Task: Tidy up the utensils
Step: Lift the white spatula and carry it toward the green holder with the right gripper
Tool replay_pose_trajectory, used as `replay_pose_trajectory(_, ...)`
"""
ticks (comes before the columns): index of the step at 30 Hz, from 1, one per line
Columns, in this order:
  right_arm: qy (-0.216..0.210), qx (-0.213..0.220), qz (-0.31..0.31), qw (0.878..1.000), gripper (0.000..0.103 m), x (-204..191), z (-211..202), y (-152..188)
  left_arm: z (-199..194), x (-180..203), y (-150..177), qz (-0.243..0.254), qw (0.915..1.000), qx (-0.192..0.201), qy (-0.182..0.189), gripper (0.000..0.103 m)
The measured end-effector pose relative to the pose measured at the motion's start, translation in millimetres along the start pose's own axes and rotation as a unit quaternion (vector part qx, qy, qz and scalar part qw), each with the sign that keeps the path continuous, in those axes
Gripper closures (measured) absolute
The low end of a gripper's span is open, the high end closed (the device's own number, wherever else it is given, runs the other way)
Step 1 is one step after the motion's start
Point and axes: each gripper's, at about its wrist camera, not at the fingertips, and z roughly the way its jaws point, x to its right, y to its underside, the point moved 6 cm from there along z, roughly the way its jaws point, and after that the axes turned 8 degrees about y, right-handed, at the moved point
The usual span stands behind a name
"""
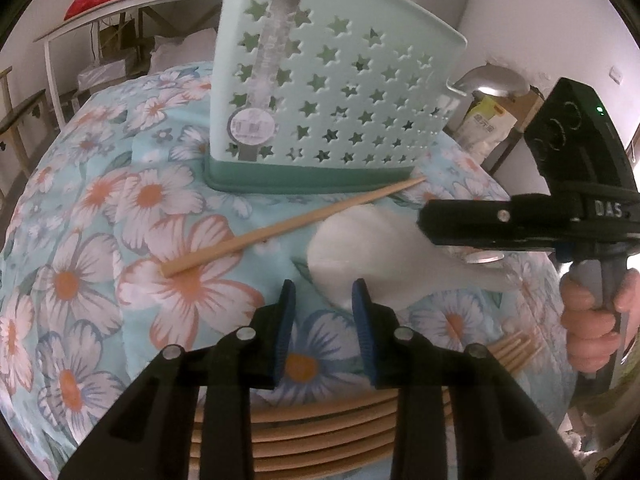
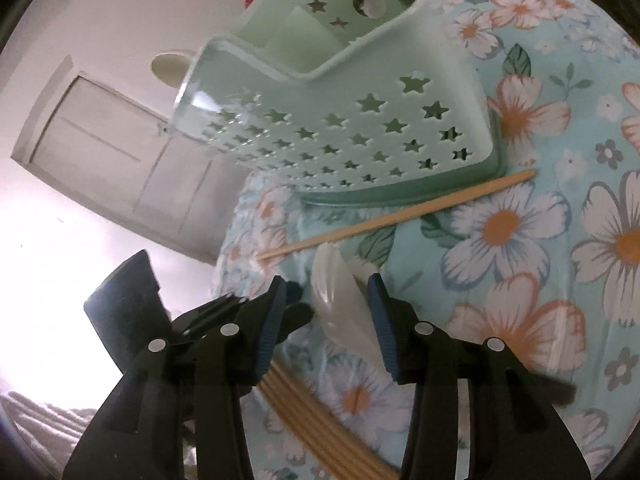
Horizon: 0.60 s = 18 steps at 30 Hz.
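While we look along our two grippers, we see a round surface (image 1: 100, 208) with a blue cloth full of big flowers. A mint green basket (image 1: 332, 92) with star holes stands on it, far from us. From the right wrist view we can see little boxes inside the basket, open at the top.

One wooden chopstick (image 1: 292, 226) lies alone on the cloth, just in front of the basket. Its thin end is close to the basket's dark green foot.

A white spoon (image 1: 360, 256) lies near the chopstick, on our side of it. Our right gripper (image 2: 327, 312) is around the spoon. The spoon sits between its blue pads (image 2: 382, 320), tipped up on its edge. It leans close to the right pad, but we cannot tell if the pads press on it. From the left wrist view, this gripper comes in from the right, over the spoon's handle, and a hand (image 1: 592, 320) holds its grey grip.

Our left gripper (image 1: 324, 300) is low over the cloth, right next to the bowl of the spoon. Its jaws are a bit apart and nothing is between them. We see only a flower in the gap.

A bunch of chopsticks (image 1: 320, 432) lies side by side close to us, under our grippers.
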Motion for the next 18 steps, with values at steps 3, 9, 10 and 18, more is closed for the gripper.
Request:
replay_pose_trajectory(3,-0.024,-0.005,-0.009,1.0,0.066,-9.9,-7.5,6.9,-6.0,-2.7,2.7,-0.002,1.0,-0.002,-0.001,0.075)
replay_pose_trajectory(9,0.005,-0.012,-0.077,0.997,0.067,-40.0,-9.4,30.1,-30.4,-12.4,6.9,-0.016,0.9998,0.006,-0.007,0.075)
replay_pose_trajectory(10,0.017,-0.01,-0.089,0.996,0.066,-42.9,-7.0,32.3,-34.9,-15.3,8.0,-0.023,0.9997,0.008,-0.006,0.075)
replay_pose_trajectory(18,0.127,-0.005,-0.198,0.972,0.068,-65.2,16.3,45.4,-57.5,-33.6,13.1,-0.056,0.9981,0.023,-0.013,0.075)
